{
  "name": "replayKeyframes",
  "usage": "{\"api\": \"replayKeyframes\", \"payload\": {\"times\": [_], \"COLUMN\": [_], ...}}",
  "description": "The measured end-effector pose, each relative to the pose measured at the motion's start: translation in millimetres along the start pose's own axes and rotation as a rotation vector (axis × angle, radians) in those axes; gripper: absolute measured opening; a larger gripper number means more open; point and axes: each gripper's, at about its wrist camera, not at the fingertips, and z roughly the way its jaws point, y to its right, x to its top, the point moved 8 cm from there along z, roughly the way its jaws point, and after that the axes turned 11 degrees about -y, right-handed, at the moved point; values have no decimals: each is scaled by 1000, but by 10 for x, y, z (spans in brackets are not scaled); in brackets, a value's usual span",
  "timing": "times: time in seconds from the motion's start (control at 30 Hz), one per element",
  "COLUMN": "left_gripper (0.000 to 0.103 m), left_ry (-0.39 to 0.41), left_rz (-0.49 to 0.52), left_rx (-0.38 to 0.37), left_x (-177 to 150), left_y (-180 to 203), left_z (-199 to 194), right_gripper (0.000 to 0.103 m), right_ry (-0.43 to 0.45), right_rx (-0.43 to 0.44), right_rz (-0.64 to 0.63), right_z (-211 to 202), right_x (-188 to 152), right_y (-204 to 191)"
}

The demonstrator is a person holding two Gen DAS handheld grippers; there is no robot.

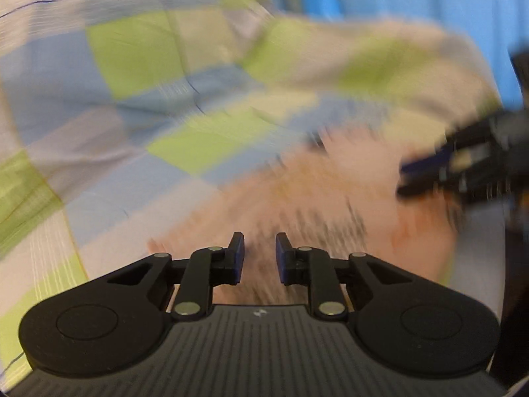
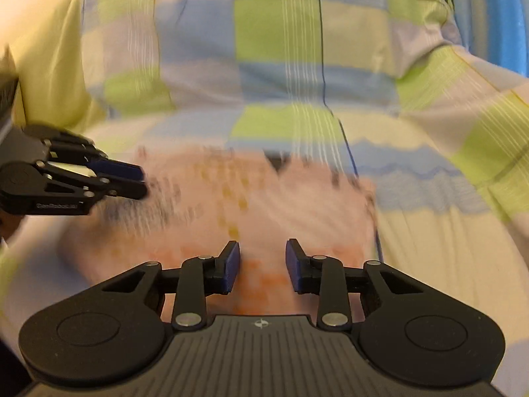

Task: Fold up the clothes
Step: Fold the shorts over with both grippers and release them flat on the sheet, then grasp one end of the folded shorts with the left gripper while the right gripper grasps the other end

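- The left tool (image 1: 260,254) has its two blue-padded fingers (image 1: 238,254) apart with nothing between them; it points down over a pale pink garment (image 1: 330,205) that lies just ahead of and beneath its tips.
- The right tool (image 2: 263,263) likewise stands with fingers (image 2: 231,264) spread and empty; the same pink garment (image 2: 281,205) fills the space under and just ahead of it.
- The garment is blurred; dark and orange speckled marks show on it, though what they form cannot be told.
- It rests on a checked bedcover (image 1: 132,53) of green, blue and cream squares, which spreads beyond the garment, ahead of both tools (image 2: 281,49).
- Seen from the left wrist, the right tool (image 1: 426,173) is off to the right, near the garment's edge; seen from the right wrist, the left tool (image 2: 132,178) is off to the left, its tips over the garment's edge; whether either touches the cloth cannot be told.
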Motion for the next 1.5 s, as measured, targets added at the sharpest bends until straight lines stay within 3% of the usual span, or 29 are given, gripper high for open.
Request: {"api": "replayKeyframes", "payload": {"times": [0.07,0.13,0.17,0.3,0.4,0.5,0.63,0.77,1.27,1.33,1.4,1.5], "left_gripper": [20,19,19,16,16,17,17,18,19,19,19,24], "left_ry": [-2,-40,-43,-25,23,21,-55,-56,-62,-61,-62,-56], "left_rz": [-13,-45,-49,-81,-87,-48,26,-57,-56,-51,-46,-38], "left_rx": [17,89,102,132,71,-11,-12,-58,-56,-53,-51,-26], "left_x": [-68,-161,-200,-237,-176,-184,-392,-427,-419,-418,-420,-408], "left_y": [-81,-252,-316,-404,-200,153,443,354,348,354,356,322], "left_z": [-21,-20,-30,-203,-404,-512,-414,-423,-418,-419,-422,-458], "right_gripper": [24,25,31,29,29,28,26,26,30,33,44,45], "right_ry": [-3,-31,-35,3,19,-14,-40,-52,-95,-113,-133,-134], "right_rx": [-65,-146,-161,-141,-71,-14,-33,-41,-72,-82,-109,-129], "right_rz": [19,80,110,121,88,54,57,65,34,44,82,106], "right_z": [-111,-209,-265,-507,-534,-399,-273,-289,-306,-315,-345,-449], "right_x": [-93,-176,-203,-223,-197,-231,-371,-398,-547,-575,-597,-597], "right_y": [181,425,499,404,95,-176,-160,-127,-116,-97,-19,19]}}
